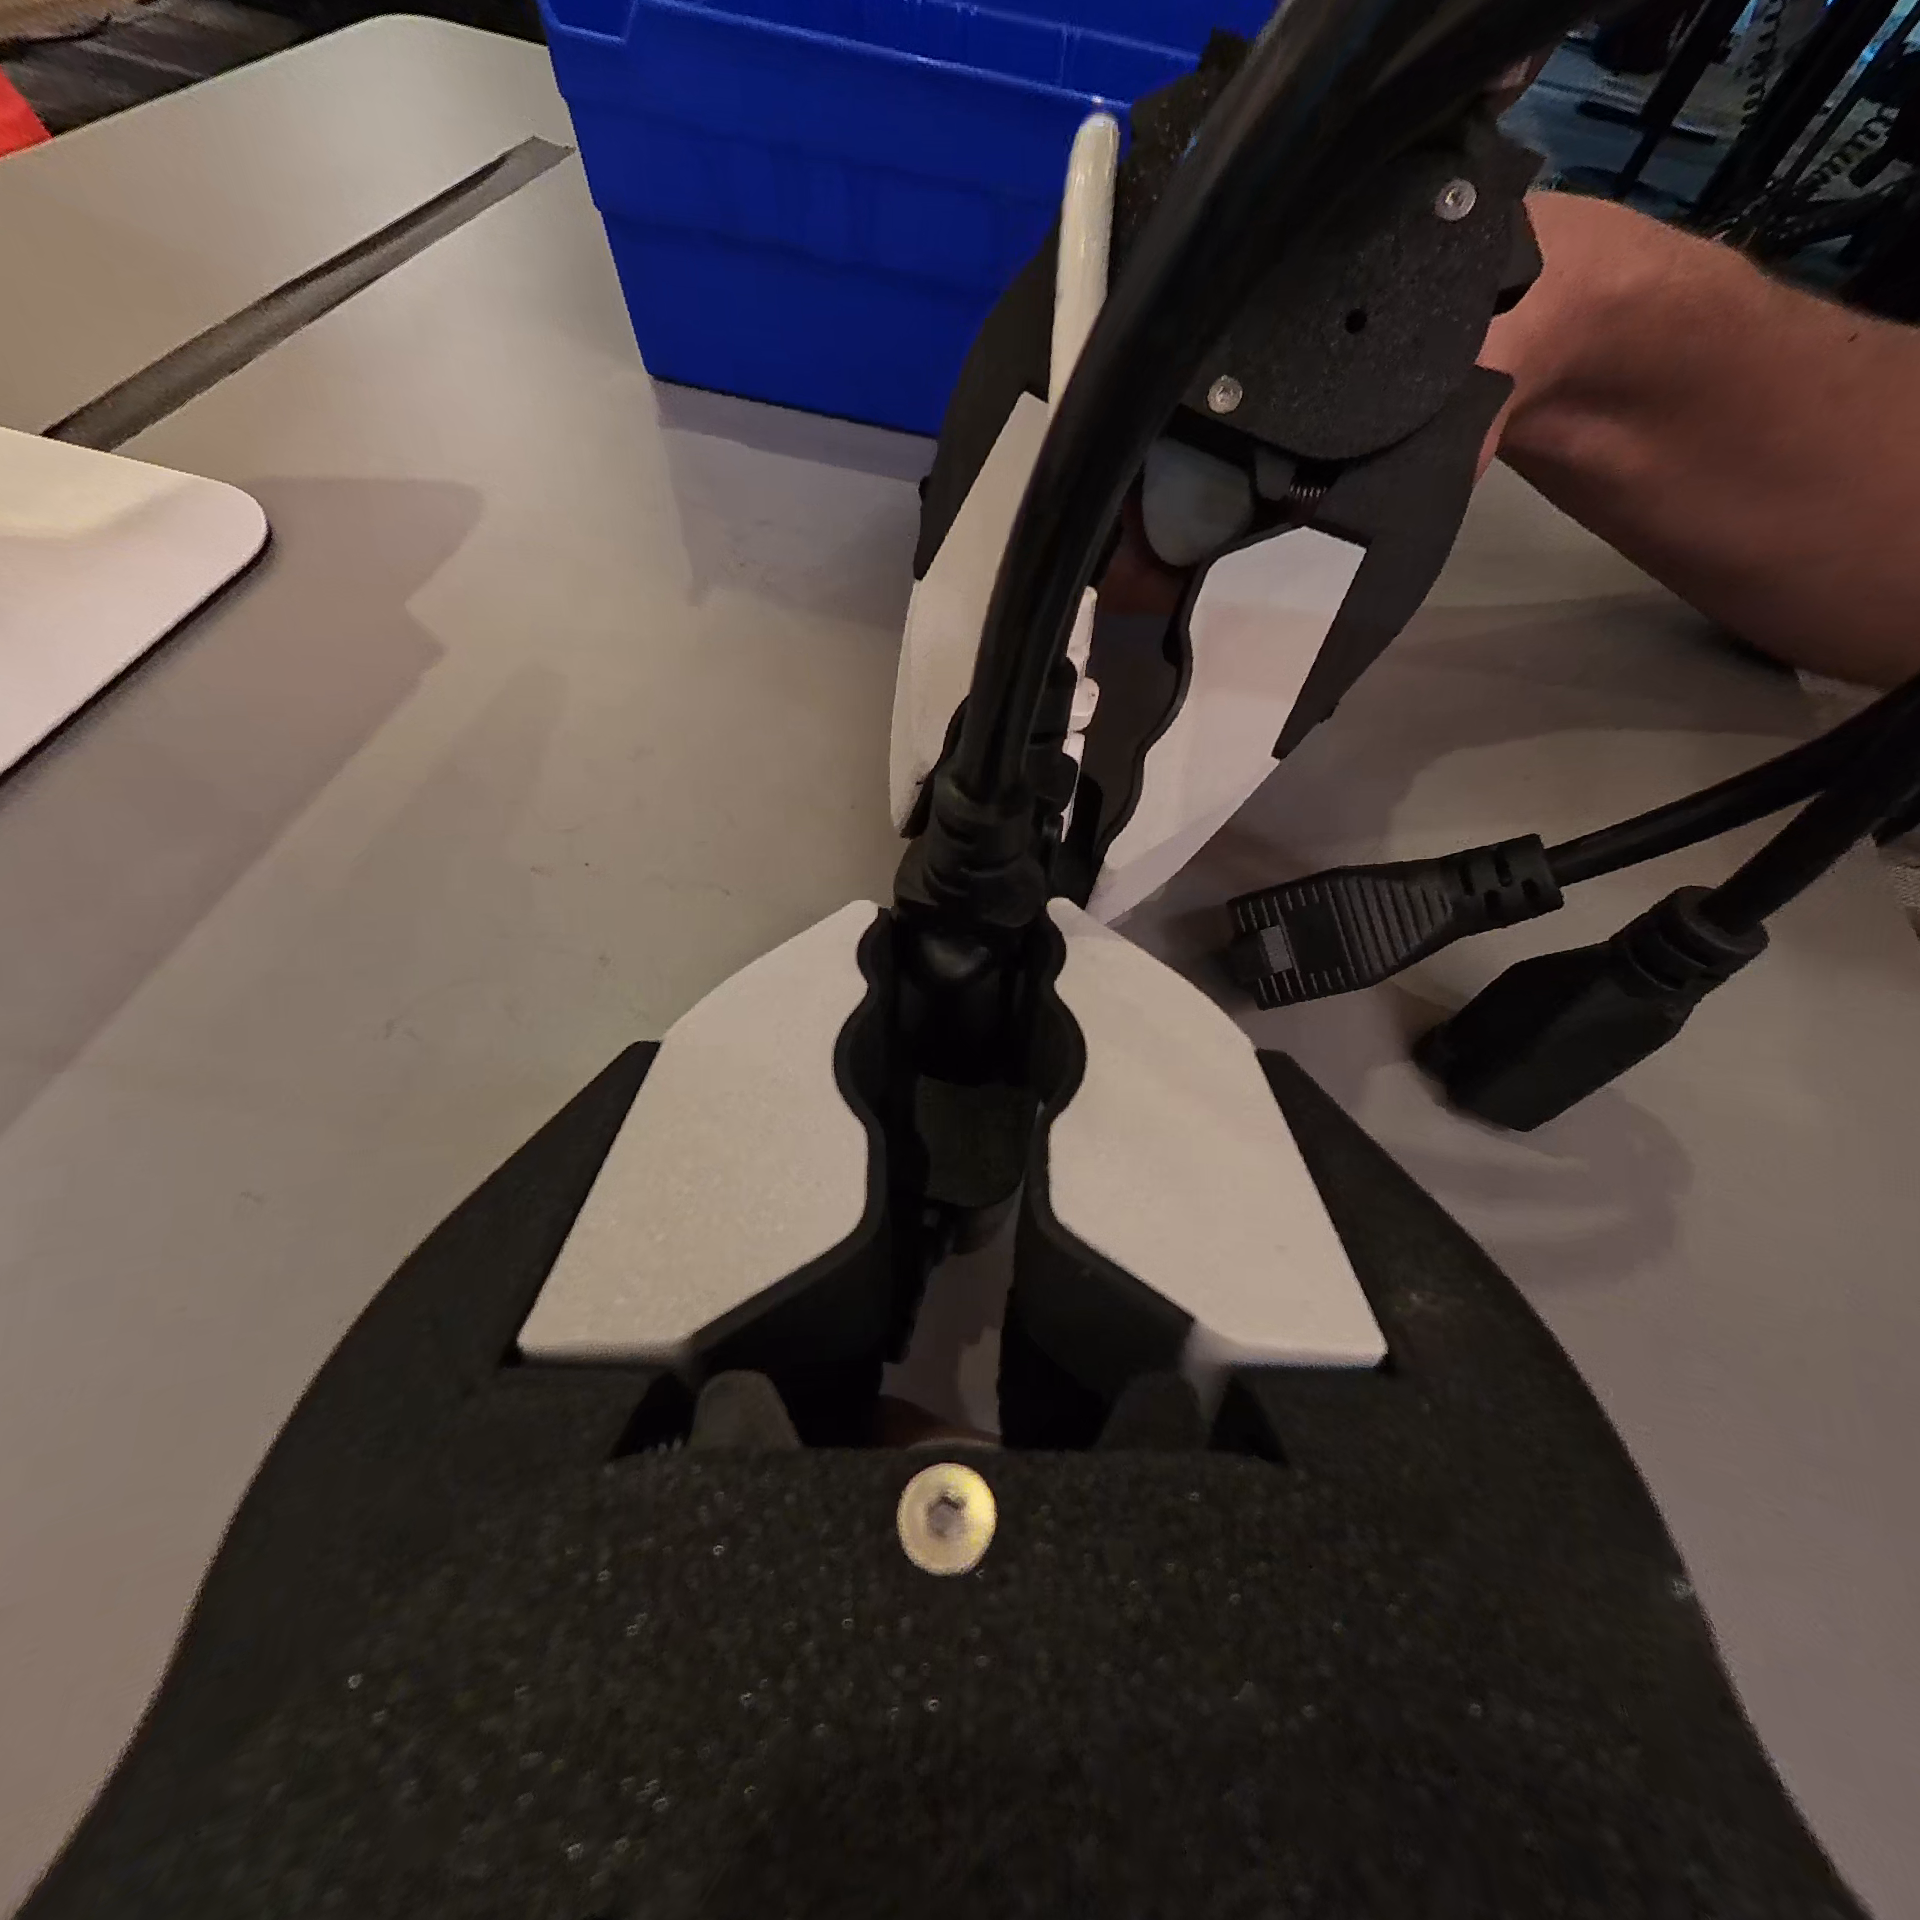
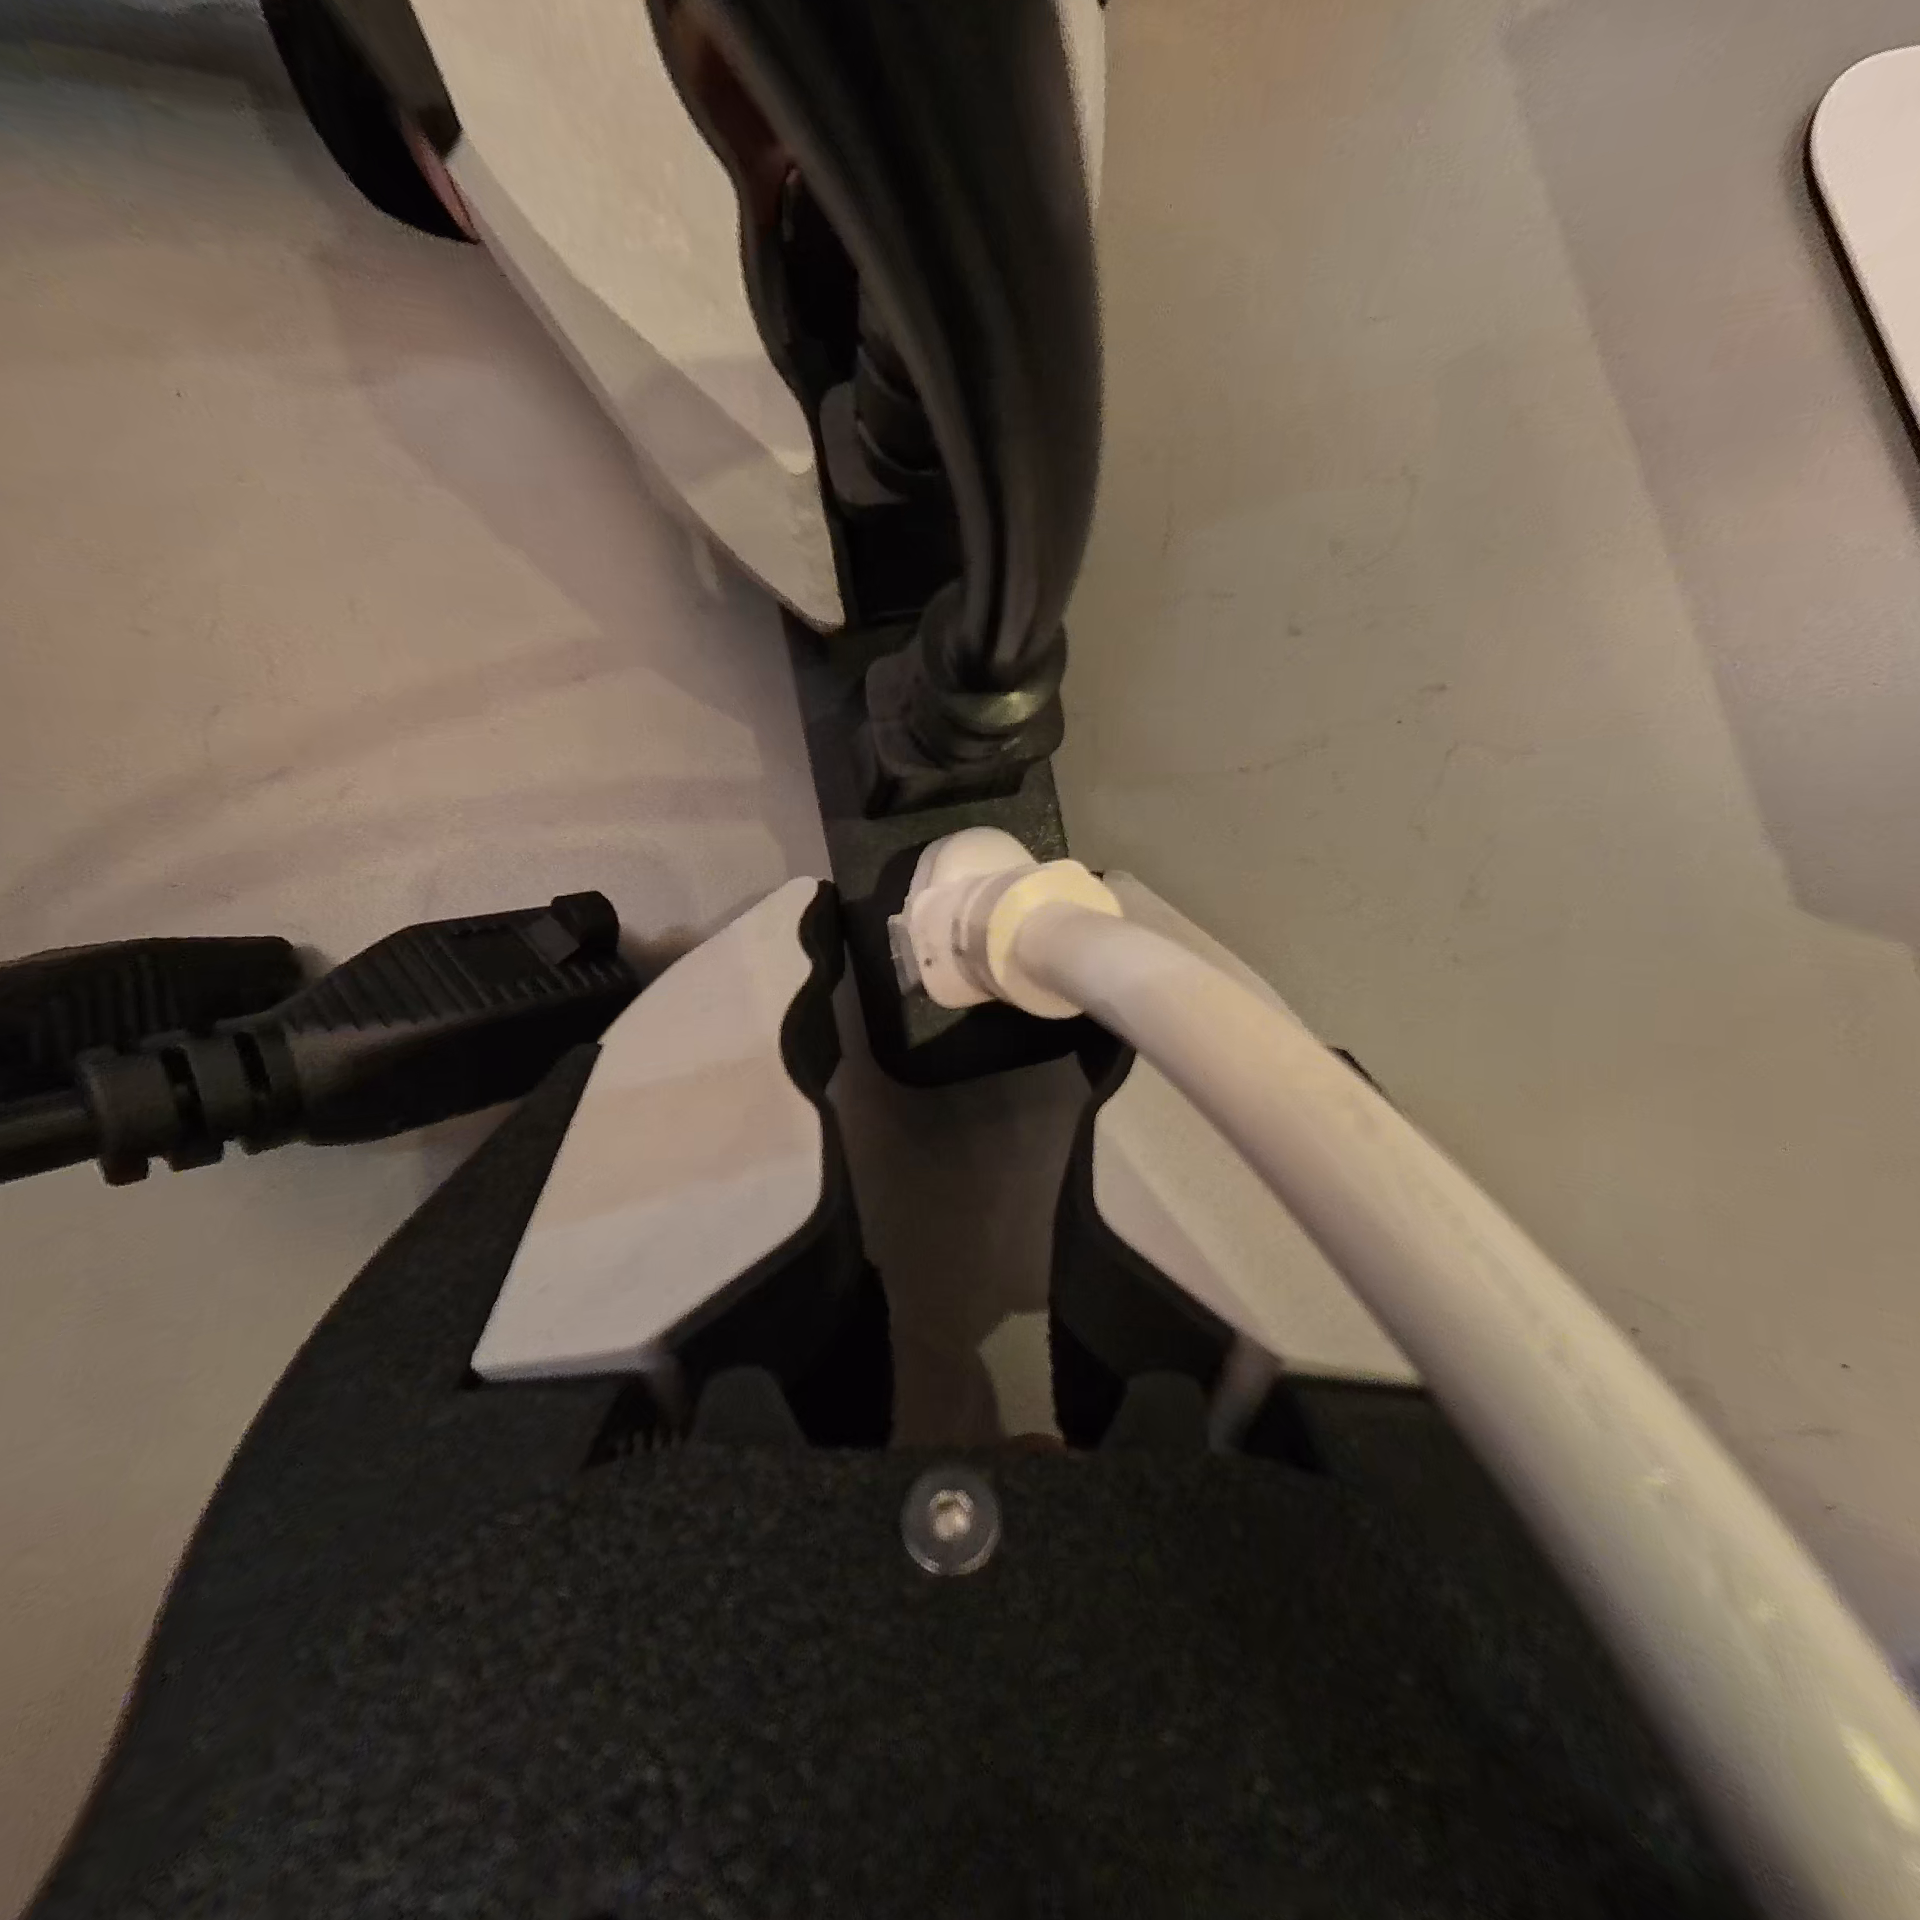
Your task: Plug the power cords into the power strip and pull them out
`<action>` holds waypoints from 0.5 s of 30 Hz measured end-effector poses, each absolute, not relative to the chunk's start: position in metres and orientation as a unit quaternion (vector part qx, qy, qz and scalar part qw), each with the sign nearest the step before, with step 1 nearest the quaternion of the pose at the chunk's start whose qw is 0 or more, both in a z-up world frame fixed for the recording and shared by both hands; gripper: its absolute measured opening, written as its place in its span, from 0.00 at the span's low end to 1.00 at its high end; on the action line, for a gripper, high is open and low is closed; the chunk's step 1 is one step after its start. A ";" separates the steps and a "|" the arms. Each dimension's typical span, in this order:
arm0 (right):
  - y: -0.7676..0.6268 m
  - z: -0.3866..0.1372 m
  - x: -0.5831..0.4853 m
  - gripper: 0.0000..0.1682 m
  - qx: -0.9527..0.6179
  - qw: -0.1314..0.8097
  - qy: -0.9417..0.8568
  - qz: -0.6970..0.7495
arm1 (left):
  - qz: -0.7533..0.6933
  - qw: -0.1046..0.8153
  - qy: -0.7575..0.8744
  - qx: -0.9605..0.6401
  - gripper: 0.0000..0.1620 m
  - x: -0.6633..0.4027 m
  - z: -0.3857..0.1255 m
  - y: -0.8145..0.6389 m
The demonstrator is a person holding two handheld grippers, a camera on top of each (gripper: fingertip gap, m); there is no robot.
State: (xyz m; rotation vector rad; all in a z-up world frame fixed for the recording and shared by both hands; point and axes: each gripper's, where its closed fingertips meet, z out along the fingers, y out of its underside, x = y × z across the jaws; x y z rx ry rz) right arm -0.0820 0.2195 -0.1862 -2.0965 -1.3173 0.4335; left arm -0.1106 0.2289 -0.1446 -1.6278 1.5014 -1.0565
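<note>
My left gripper (image 1: 961, 925) is shut on a black plug (image 1: 966, 997) whose thick black cord (image 1: 1101, 395) rises up and away. The plug sits in a narrow black power strip (image 2: 935, 1029). My right gripper (image 2: 961, 935) is shut on the strip's end, where its white cord (image 2: 1247, 1091) comes out. In the right wrist view the plug (image 2: 966, 707) stands just beyond that cord, with a white finger (image 2: 665, 343) of the left gripper beside it. The right gripper (image 1: 1049, 831) faces me in the left wrist view.
Two loose black cord ends (image 1: 1382, 925) (image 1: 1579, 1018) lie on the grey table to the right; they also show in the right wrist view (image 2: 468, 987). A blue bin (image 1: 831, 208) stands behind. A white board (image 1: 104, 561) lies at left. A person's forearm (image 1: 1714, 436) rests at right. The gap from one gripper's tips to the other's is roughly 6 cm.
</note>
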 end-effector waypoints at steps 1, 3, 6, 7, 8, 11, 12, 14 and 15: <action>0.219 -0.186 -0.082 0.25 -0.793 0.310 -0.498 0.166 | -0.409 0.336 0.575 -0.624 0.12 -0.111 -0.144 0.229; 0.220 -0.186 -0.083 0.25 -0.793 0.310 -0.495 0.170 | -0.419 0.337 0.568 -0.623 0.12 -0.111 -0.141 0.229; 0.220 -0.186 -0.083 0.25 -0.793 0.310 -0.496 0.171 | -0.429 0.334 0.563 -0.622 0.12 -0.111 -0.139 0.230; 0.220 -0.186 -0.083 0.25 -0.793 0.310 -0.497 0.170 | -0.434 0.330 0.563 -0.622 0.12 -0.111 -0.139 0.229; 0.220 -0.186 -0.083 0.25 -0.794 0.310 -0.494 0.172 | -0.438 0.326 0.561 -0.623 0.12 -0.111 -0.139 0.229; 0.222 -0.186 -0.081 0.29 -0.792 0.313 -0.496 0.172 | -0.432 0.315 0.562 -0.630 0.14 -0.110 -0.143 0.229; 0.222 -0.186 -0.080 0.29 -0.787 0.314 -0.504 0.166 | -0.429 0.311 0.562 -0.636 0.15 -0.110 -0.145 0.228; 0.223 -0.186 -0.074 0.28 -0.782 0.310 -0.523 0.139 | -0.417 0.311 0.554 -0.651 0.17 -0.107 -0.148 0.224; 0.223 -0.187 -0.073 0.26 -0.779 0.302 -0.534 0.126 | -0.407 0.310 0.552 -0.658 0.17 -0.107 -0.150 0.223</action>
